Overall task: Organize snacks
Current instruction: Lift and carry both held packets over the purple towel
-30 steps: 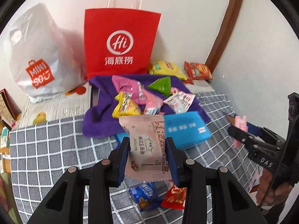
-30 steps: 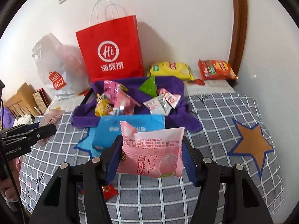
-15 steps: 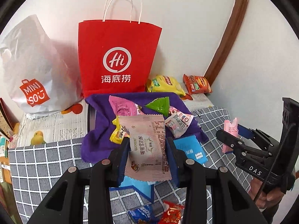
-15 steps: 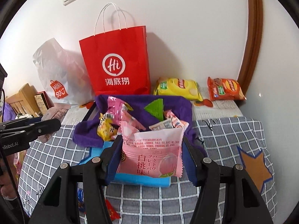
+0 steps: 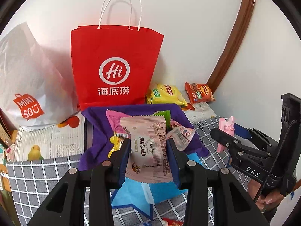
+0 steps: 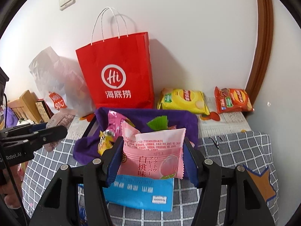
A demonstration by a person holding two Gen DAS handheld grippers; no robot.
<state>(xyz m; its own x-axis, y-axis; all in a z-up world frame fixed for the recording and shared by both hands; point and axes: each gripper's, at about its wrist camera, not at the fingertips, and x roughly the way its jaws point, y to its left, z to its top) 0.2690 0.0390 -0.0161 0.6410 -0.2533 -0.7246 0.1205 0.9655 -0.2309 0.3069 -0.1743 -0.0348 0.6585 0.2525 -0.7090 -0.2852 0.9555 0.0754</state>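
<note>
Packets clamped in both grippers: left gripper (image 5: 148, 157) shut on beige packet (image 5: 148, 148), right gripper (image 6: 153, 160) on pink peach packet (image 6: 153, 156). Straight ahead and below, purple cloth (image 6: 180, 120) heaped with snacks, about equally near both.

Two grippers, left (image 5: 148, 158) and right (image 6: 153, 158), each clamping one snack packet; two chip bags, yellow (image 6: 183, 100) and orange (image 6: 233, 100); one red paper bag (image 6: 117, 73); one white plastic bag (image 5: 24, 79).
</note>
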